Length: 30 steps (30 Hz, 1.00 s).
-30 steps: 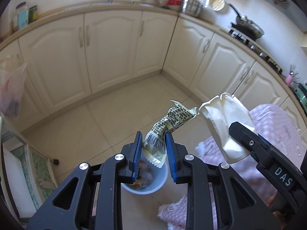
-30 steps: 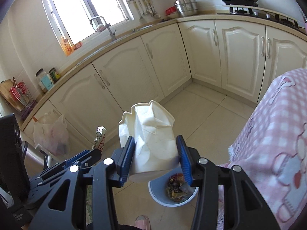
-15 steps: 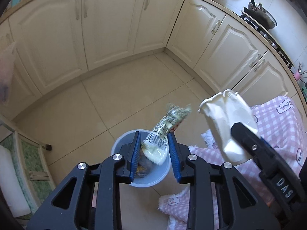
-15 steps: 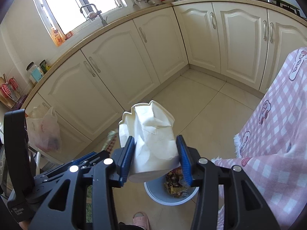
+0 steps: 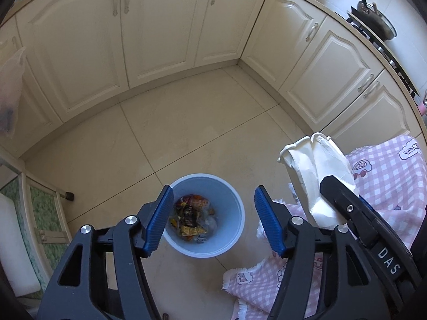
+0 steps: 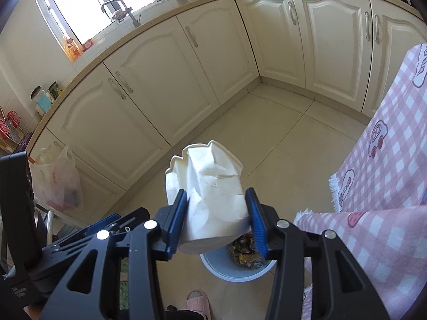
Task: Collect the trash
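1. Since the earlier frame, the printed wrapper has left your left tool (image 5: 210, 218); its jaws have just been opening and now stand wide with nothing between them.
2. Your left tool hangs directly above the blue bin (image 5: 234, 208), which stands on the tiled floor (image 5: 186, 122) and holds mixed wrappers (image 5: 190, 220).
3. Your right tool (image 6: 216, 220) clamps the crumpled white paper cup (image 6: 210, 186); both blue pads press its sides.
4. Cup is tilted, rim pointing up and away, above the bin's near edge (image 6: 237, 274).
5. Pink checked cloth (image 6: 387, 173) hangs just beside the bin on the right.
6. A pink slipper (image 6: 196, 300) shows at the bottom edge.
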Available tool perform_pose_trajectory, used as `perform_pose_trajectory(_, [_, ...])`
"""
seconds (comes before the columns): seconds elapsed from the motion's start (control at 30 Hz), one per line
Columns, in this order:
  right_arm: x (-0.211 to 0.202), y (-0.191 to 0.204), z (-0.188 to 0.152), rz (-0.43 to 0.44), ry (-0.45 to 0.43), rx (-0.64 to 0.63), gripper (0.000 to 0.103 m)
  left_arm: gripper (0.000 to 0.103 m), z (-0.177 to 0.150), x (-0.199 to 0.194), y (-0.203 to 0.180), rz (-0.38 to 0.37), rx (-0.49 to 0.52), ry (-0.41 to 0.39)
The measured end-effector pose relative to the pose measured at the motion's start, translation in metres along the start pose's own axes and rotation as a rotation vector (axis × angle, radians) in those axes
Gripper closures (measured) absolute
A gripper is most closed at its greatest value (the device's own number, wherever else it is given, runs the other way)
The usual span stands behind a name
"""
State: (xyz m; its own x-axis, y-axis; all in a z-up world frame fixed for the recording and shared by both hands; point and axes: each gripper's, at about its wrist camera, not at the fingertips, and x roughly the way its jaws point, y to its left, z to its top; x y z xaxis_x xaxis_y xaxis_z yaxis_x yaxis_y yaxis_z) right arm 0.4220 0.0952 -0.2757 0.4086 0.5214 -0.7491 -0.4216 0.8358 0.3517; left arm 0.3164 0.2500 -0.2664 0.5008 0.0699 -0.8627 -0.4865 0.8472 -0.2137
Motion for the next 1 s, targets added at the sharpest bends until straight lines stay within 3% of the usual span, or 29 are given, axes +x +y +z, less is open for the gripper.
perform_pose_trajectory(0.3, [0.004, 0.011, 0.004, 0.011, -0.015, -0.004, 0.057, 0.041, -0.001, -0.01, 0.012, 0.02, -0.031, -0.017])
perform_pose_trajectory(0.4, [0.006, 0.012, 0.009, 0.013, -0.014, 0.013, 0.047, 0.034, 0.001, -0.016, 0.014, 0.014, -0.033, -0.025])
perform_pose_trajectory(0.53, [-0.004, 0.012, 0.01, 0.007, -0.028, 0.014, 0.046, 0.029, 0.001, -0.029, 0.01, 0.003, -0.009, -0.044])
perform_pose_trajectory(0.73, [-0.048, 0.017, 0.004, -0.045, -0.081, -0.038, 0.045, 0.024, -0.003, -0.06, -0.004, -0.014, 0.041, -0.085])
perform_pose_trajectory(1.0, [-0.146, 0.014, -0.015, -0.129, -0.206, -0.077, 0.04, 0.019, -0.021, -0.128, -0.034, -0.062, 0.146, -0.193])
